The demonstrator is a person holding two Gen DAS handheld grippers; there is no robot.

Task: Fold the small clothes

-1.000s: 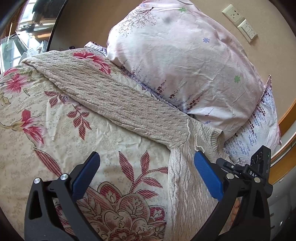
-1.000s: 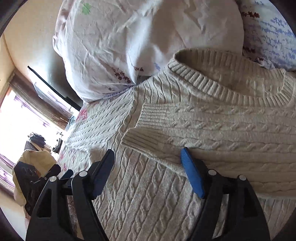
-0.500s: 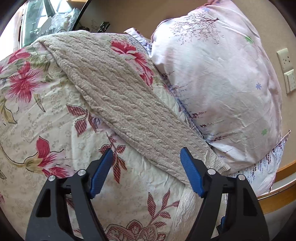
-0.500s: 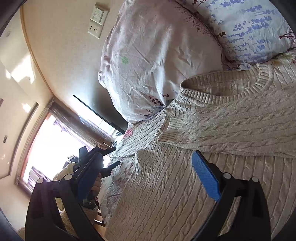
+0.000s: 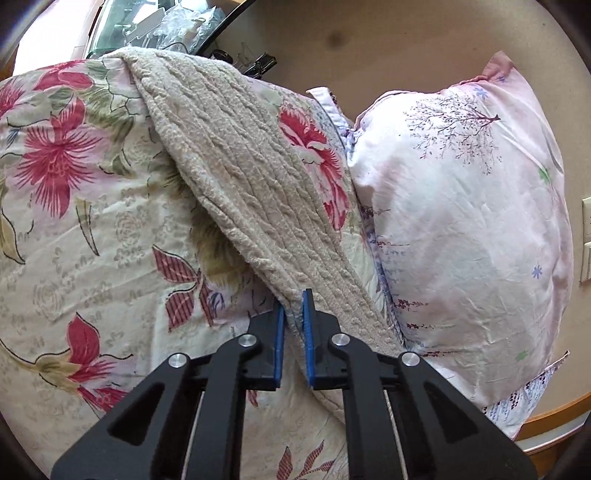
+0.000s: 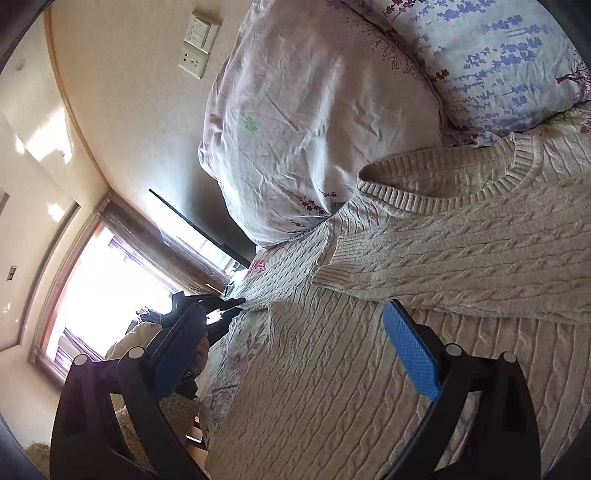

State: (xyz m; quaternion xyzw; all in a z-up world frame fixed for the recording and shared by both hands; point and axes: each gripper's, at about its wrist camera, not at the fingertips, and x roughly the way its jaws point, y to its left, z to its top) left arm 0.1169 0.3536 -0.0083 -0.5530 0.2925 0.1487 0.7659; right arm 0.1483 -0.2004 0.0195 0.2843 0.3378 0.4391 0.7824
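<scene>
A beige cable-knit sweater point(image 6: 369, 369) lies flat on a floral bedspread point(image 5: 74, 258), collar toward the pillows. One sleeve point(image 6: 461, 266) is folded across the chest. The other sleeve point(image 5: 251, 192) stretches out over the bedspread. My left gripper point(image 5: 293, 306) is shut on the edge of that outstretched sleeve; it also shows in the right wrist view point(image 6: 232, 306), pinching the sleeve near the shoulder. My right gripper point(image 6: 291, 332) is open and empty, hovering above the sweater's body.
A pink pillow point(image 5: 461, 221) and a blue-flowered pillow point(image 6: 498, 66) lean on the wall behind the collar. Wall sockets point(image 6: 195, 48) sit above them. A bright window point(image 6: 92, 295) and a cluttered glass table point(image 5: 166, 26) lie beyond the bed's far edge.
My left gripper moved forward along the outstretched sleeve and shut on its edge. My right gripper lifted back from the folded sleeve and stays open.
</scene>
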